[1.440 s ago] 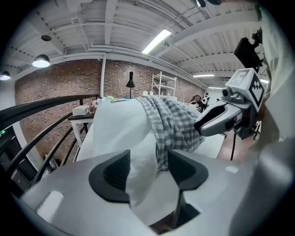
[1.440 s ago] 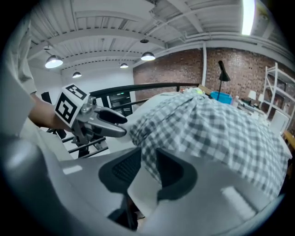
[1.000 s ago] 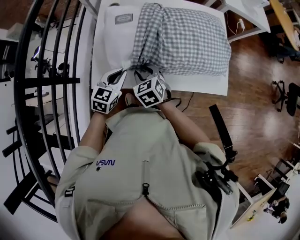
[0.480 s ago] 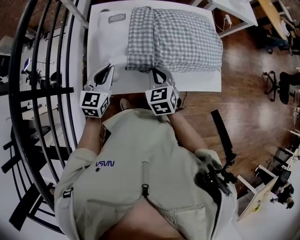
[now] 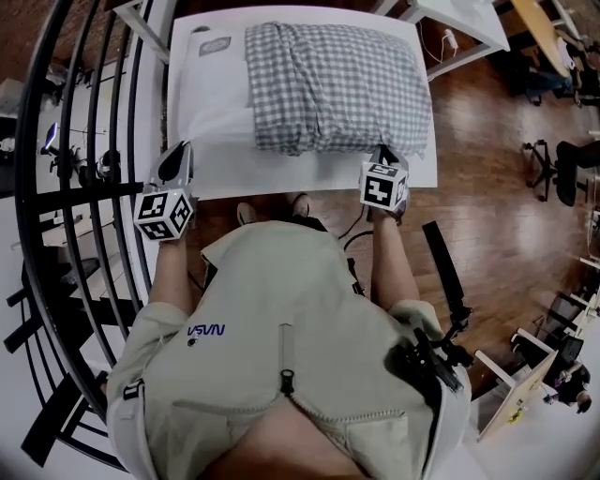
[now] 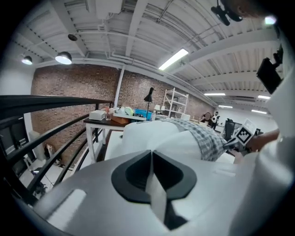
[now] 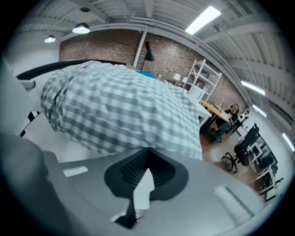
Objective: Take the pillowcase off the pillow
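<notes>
A white pillow (image 5: 211,94) lies across the white table (image 5: 309,178), its left end bare. The grey-and-white checked pillowcase (image 5: 333,84) covers the rest, bunched in folds at its open left edge. My left gripper (image 5: 179,150) is at the pillow's near left corner with its jaws shut on it. In the left gripper view the pillow (image 6: 152,133) rises straight from the left gripper (image 6: 151,152). My right gripper (image 5: 382,150) is at the pillowcase's near right corner. In the right gripper view the checked cloth (image 7: 120,110) meets the shut right gripper (image 7: 147,150).
A black railing (image 5: 84,141) runs close along the table's left side. Wooden floor (image 5: 487,169) lies to the right, with another white table (image 5: 469,23) beyond. A cable (image 5: 361,220) hangs below the table's near edge.
Both grippers moved apart from the middle. The left went left with the pillow corner. The right went to the pillowcase's right corner and shut there. The pinched cloth has spread out.
</notes>
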Demonstrator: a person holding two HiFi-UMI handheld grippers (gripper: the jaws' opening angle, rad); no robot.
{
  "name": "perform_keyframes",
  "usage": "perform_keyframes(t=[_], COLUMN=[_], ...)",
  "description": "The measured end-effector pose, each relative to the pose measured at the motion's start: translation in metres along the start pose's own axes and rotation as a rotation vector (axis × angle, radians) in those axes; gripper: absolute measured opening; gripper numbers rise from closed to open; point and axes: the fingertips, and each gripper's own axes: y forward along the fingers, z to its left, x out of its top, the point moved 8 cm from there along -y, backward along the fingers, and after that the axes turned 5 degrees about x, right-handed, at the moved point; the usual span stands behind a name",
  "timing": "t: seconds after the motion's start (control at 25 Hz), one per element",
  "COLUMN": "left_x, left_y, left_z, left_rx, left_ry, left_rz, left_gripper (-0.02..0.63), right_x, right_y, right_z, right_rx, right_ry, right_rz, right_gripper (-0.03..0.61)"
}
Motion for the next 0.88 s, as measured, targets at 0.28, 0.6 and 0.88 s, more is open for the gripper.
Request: perform_keyframes(t=[0.28,0.6,0.88], left_x=[0.001,0.038,0.057], left_y=[0.001,-0.028,-0.015], left_z=[-0.015,-0.045,-0.074], left_rx=[-0.06,-0.003,0.051], left_ry=[0.046,0.092,0.11], left_rz=[0.0,-0.159,-0.185], left_gripper=[0.022,0.101,0.103], right_x=[-0.006,0.067,0.124], right_y=[-0.009,-0.05,-0.056], right_z=[-0.014,0.045,0.082], right_rx=[0.086,0.341,0.564], right_ry=[0.075,-0.005,-0.168], right_rz=[-0.058,-0.348,-0.464], right_gripper=[0.003,0.004,0.051])
